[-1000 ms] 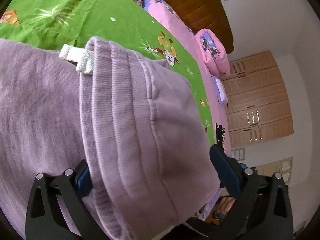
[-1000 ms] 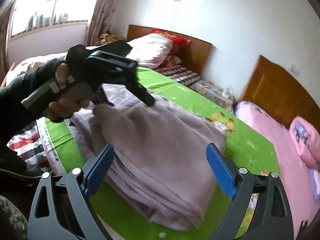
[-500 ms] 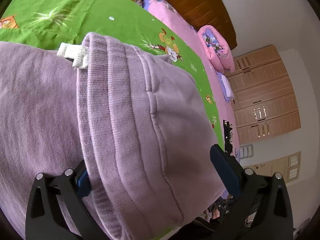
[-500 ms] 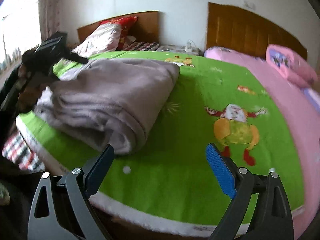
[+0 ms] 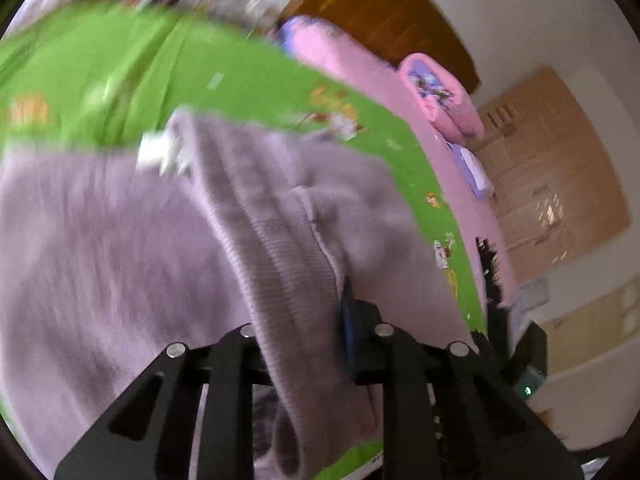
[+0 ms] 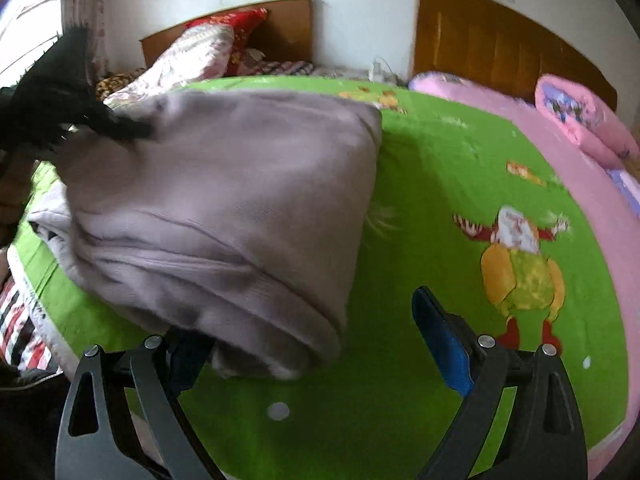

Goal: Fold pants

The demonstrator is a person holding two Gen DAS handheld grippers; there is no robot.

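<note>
Lilac knit pants [image 6: 224,200]: soft, floppy, bulky; my left gripper [image 5: 304,320] apparently pinches the ribbed waistband [image 5: 276,264], right gripper [image 6: 316,344] gapes wide.

Soft daylight is being let in from the window [image 6: 24,40] at the upper left of the right wrist view. The left wrist view is being smeared by strong motion blur, and both pictures are being curved and darkened at the edges.

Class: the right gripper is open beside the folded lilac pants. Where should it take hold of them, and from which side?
Probably the thick rolled fold edge of the pants nearest the right gripper, approached low from the bed's near edge. That edge bulges above the sheet, so one finger could slide under. The left gripper already pinches the ribbed band.
</note>
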